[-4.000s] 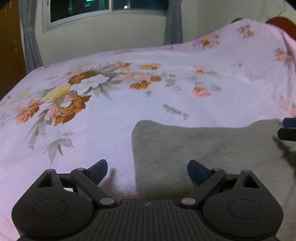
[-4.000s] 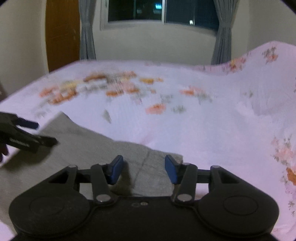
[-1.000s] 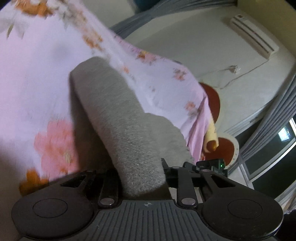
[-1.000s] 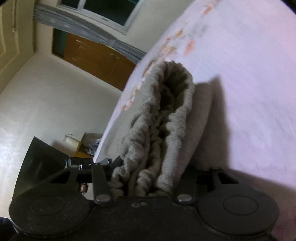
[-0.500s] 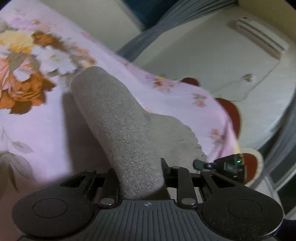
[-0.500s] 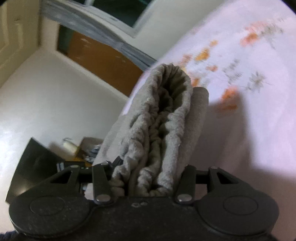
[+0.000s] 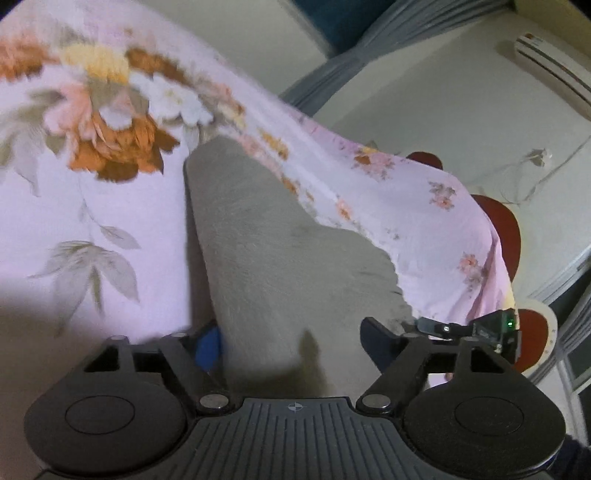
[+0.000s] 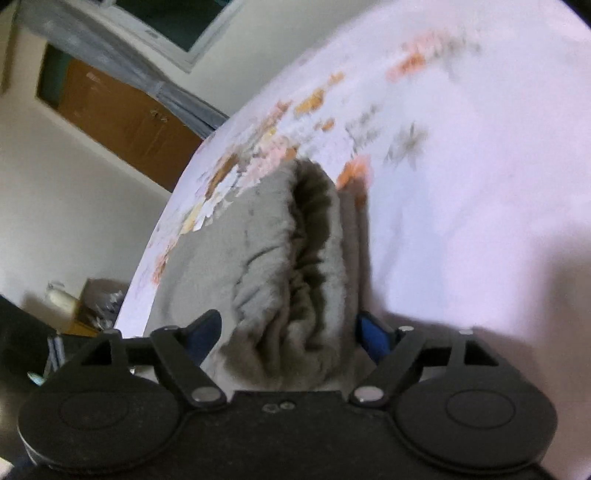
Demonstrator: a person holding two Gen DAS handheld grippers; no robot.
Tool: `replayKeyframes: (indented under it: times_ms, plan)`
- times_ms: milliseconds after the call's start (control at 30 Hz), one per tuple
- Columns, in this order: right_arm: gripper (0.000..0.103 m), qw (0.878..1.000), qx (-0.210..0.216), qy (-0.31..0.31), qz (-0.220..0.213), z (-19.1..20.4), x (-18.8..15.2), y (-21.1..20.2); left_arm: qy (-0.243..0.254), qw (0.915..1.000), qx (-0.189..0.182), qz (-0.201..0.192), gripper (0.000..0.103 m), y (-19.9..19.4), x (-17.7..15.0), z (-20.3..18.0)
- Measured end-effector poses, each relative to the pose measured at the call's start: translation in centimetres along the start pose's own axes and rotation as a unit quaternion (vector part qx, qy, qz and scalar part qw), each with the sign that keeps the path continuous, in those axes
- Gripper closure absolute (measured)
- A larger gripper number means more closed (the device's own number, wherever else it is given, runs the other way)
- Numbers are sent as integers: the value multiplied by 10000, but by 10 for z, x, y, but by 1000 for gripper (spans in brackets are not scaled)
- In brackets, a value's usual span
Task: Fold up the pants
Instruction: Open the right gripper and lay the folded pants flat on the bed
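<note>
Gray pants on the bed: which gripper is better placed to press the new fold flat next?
Left, probably. The left gripper stands open over a broad, smooth stretch of the gray pants. The right gripper, jaws just opened too, faces the bunched waistband, harder to flatten.

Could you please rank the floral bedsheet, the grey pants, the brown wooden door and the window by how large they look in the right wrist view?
1. Pink floral bedsheet.
2. Grey fleece pants, though nearness to the camera enlarges them.
3. Brown wooden door.
4. White-framed window, only partly in frame, so its rank is unsure.

pants (image 7: 266,240) on bedsheet (image 7: 122,206) | between left tongs (image 7: 291,341)
</note>
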State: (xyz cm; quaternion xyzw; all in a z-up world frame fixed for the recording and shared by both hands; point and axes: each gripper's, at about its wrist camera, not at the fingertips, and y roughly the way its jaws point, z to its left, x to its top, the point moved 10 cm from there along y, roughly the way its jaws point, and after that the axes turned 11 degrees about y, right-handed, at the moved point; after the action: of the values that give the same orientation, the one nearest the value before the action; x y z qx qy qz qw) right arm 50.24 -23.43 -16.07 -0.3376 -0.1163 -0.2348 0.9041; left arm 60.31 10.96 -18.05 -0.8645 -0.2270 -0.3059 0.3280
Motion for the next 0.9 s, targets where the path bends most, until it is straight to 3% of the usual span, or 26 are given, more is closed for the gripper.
replayKeyframes:
  times_ms: [100, 167, 233, 400, 467, 500, 533, 567, 633, 733, 800, 900]
  plan:
    - [21, 9999, -19, -138, 54, 7, -8, -4, 7, 9998, 134, 135, 20, -7, -13, -3]
    - [21, 9988, -424, -166, 158, 2, -9, 8, 325, 9965, 632, 444, 20, 3, -28, 1]
    - [17, 9965, -768, -113, 312, -4, -11, 23, 649, 9926, 928, 438, 20, 6, -29, -6]
    - [18, 9959, -891, -94, -134, 15, -11, 1, 740, 9852, 1518, 299, 20, -14, -28, -24]
    - [15, 9942, -961, -326, -367, 32, -16, -19, 990, 9792, 1765, 159, 20, -34, -30, -44]
    - [6, 9926, -1008, -456, -493, 41, -20, -30, 1072, 9770, 1839, 97, 20, -44, -32, -54]
    - [0, 9906, -1057, -624, -606, 53, -28, -42, 1153, 9741, 1946, 7, 19, -57, -34, -67]
    - [0, 9886, -1088, -766, -703, 63, -34, -51, 1214, 9708, 2067, -91, 17, -72, -38, -79]
    - [0, 9848, -1154, -972, -858, 81, -50, -69, 1335, 9660, 2208, -190, 0, -99, -50, -106]
    - [0, 9781, -1350, -1173, -1064, 106, -83, -101, 1258, 9676, 2157, -370, 0, -140, -72, -147]
    - [0, 9719, -1532, -1304, -1221, 120, -110, -122, 1279, 9646, 2265, -440, 0, -165, -89, -173]
    - [0, 9656, -1479, -1480, -1543, 150, -156, -156, 1295, 9602, 2398, -604, 0, -200, -116, -213]
